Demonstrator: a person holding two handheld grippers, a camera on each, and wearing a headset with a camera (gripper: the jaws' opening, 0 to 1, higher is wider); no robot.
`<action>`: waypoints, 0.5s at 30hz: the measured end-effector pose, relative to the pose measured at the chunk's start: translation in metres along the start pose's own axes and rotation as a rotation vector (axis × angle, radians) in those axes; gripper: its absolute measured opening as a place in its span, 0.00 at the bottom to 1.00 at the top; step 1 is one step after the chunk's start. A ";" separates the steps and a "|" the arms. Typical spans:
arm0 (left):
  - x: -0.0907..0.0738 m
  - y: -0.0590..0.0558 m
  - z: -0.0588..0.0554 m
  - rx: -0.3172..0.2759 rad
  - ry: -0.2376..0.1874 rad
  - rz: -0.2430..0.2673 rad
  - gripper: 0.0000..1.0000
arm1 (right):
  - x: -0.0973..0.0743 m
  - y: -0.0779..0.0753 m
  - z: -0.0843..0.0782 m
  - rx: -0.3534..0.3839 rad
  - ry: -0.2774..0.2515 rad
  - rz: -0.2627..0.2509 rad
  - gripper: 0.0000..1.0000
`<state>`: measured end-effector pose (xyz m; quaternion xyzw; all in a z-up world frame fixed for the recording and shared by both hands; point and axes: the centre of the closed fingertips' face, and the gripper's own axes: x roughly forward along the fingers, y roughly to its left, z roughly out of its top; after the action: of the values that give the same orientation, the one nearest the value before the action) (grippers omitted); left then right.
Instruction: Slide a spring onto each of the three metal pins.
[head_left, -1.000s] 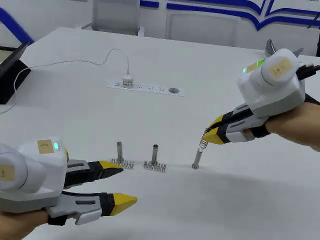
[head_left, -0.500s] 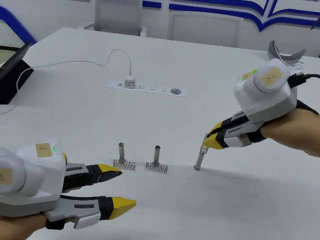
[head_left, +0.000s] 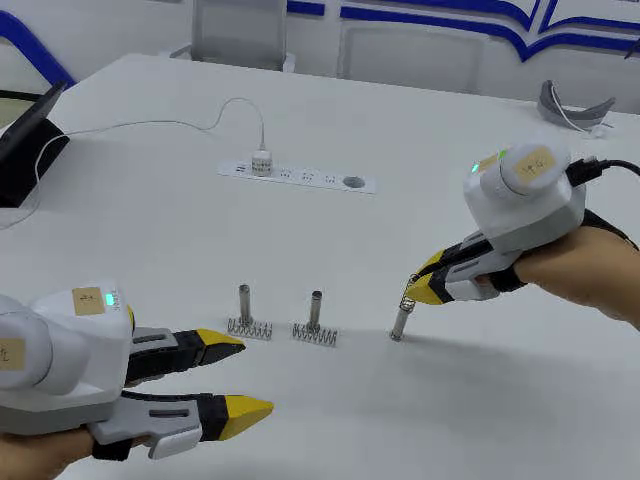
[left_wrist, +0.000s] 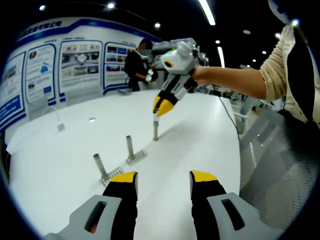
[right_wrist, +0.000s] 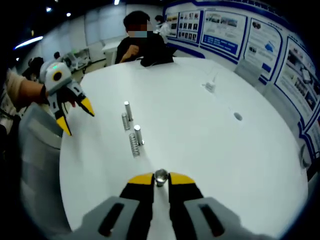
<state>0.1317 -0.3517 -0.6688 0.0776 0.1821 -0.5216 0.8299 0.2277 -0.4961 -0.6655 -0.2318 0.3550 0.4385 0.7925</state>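
Steel-grey pins, 3 in number, stand in a row on the white surface: left pin, middle pin, right pin. 2 loose springs lie at the bases of the left and middle pins. The right gripper has its fingers closed on the 3rd spring at the right pin's top. The right gripper view shows this end-on, the head view from the side. The left gripper hovers apart from the pins, fingers spread.
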 end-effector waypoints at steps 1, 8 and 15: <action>0.000 0.000 0.000 0.000 0.000 0.000 0.42 | 0.001 0.000 -0.001 0.003 0.001 0.000 0.12; 0.000 0.000 0.000 -0.001 0.000 0.001 0.42 | 0.013 -0.001 -0.009 0.026 0.008 0.003 0.12; 0.000 0.000 0.000 -0.002 0.000 0.002 0.42 | 0.023 -0.001 -0.017 0.047 0.014 0.003 0.12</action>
<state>0.1319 -0.3520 -0.6691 0.0768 0.1825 -0.5208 0.8304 0.2306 -0.4961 -0.6939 -0.2155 0.3713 0.4296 0.7945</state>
